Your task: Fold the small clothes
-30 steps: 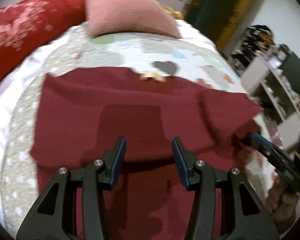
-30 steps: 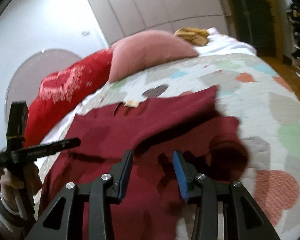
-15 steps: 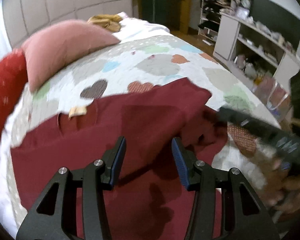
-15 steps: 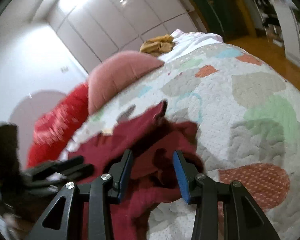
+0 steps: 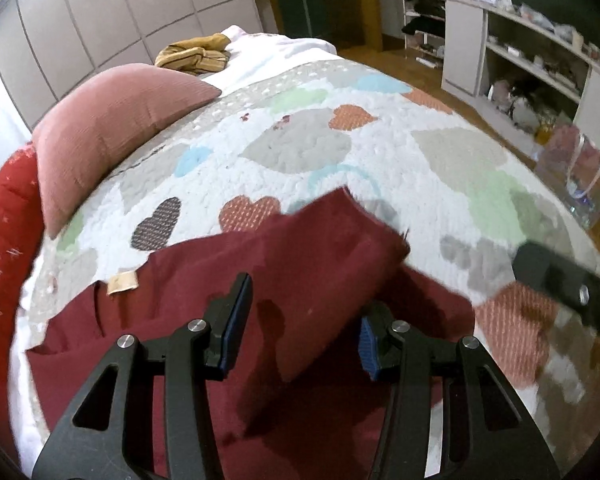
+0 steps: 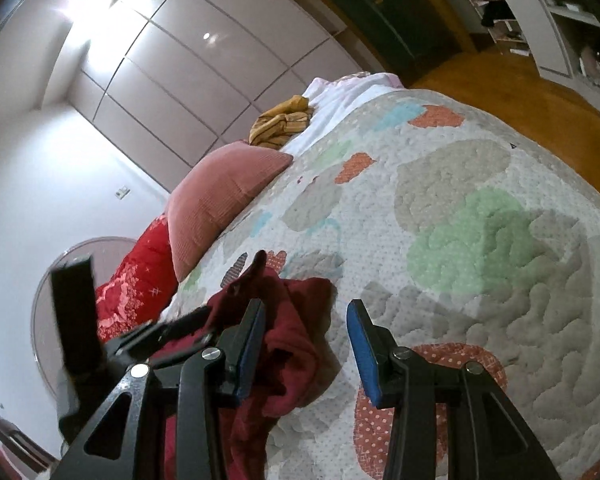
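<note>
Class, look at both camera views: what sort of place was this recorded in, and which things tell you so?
Most likely a bedroom in a home. A bed with a heart-patterned quilt fills both views, a pink pillow lies at its head, and a tall panelled wardrobe stands behind. A dark red garment lies on the quilt.

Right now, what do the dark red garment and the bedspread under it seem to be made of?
The dark red garment: probably soft knit or jersey cloth, matte, since it drapes and creases without shine; the weave is too blurred to confirm. The bedspread: quilted cotton-like fabric, matte, with puffy stitched meander lines and patchwork hearts.
</note>
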A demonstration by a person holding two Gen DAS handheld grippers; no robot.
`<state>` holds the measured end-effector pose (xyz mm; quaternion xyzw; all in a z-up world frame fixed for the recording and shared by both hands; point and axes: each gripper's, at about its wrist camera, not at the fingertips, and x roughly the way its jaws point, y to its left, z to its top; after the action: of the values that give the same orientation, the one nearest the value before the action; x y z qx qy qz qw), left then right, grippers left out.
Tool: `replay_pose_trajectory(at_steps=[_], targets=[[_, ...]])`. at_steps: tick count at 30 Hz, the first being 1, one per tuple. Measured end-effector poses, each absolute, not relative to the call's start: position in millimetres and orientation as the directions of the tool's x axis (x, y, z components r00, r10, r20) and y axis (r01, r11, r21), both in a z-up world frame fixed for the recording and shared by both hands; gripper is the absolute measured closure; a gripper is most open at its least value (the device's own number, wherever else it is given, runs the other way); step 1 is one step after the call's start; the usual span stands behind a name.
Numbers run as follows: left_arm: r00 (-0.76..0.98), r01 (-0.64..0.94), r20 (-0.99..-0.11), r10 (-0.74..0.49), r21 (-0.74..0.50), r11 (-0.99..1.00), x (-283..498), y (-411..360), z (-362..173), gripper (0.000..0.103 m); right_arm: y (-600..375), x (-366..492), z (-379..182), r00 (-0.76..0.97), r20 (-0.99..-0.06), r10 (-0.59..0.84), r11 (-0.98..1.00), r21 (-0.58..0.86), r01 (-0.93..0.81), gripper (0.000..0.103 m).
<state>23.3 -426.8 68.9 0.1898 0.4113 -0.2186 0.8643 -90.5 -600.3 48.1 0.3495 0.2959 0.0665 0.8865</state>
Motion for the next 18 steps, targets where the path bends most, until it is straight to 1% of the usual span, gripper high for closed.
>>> replay_pose_trajectory(at_steps=[2,4,5,9,13,16,18], targets=[[0.529,0.533,-0.81,-0.254,0.083,0.842,29.7,-422.3,69.7,0.09,-599.1,-91.5,50.4,0.818,-0.476,0.321,0.756,0.65,0.082,0.062],[0.503,0.512,-0.812,-0.297,0.003,0.859,35.4,-409.9,74.7,0.092,-597.3,-92.6,52.6,0.821,-0.477,0.315,0.769,0.635,0.073,0.062],[0.506,0.501,-0.806,-0.306,-0.014,0.865,36.2,-403.9,78.5,0.096,-596.3,-91.4,52.7,0.819,-0.479,0.315,0.776,0.627,0.068,0.062],[0.546,0.423,-0.769,-0.333,-0.091,0.902,41.8,-353.6,102.9,0.097,-588.2,-87.9,50.3,0.804,-0.496,0.327,0.79,0.61,0.055,0.062],[0.596,0.308,-0.73,-0.335,-0.177,0.935,46.2,-279.2,124.1,0.097,-577.8,-84.8,47.3,0.786,-0.517,0.34,0.808,0.587,0.037,0.061],[0.616,0.23,-0.72,-0.318,-0.222,0.948,46.6,-229.5,123.8,0.097,-568.0,-82.6,44.4,0.769,-0.53,0.356,0.819,0.574,0.016,0.059],[0.607,0.184,-0.735,-0.302,-0.239,0.953,46.2,-204.8,112.4,0.097,-561.0,-80.5,42.0,0.759,-0.539,0.365,0.825,0.566,0.005,0.058]])
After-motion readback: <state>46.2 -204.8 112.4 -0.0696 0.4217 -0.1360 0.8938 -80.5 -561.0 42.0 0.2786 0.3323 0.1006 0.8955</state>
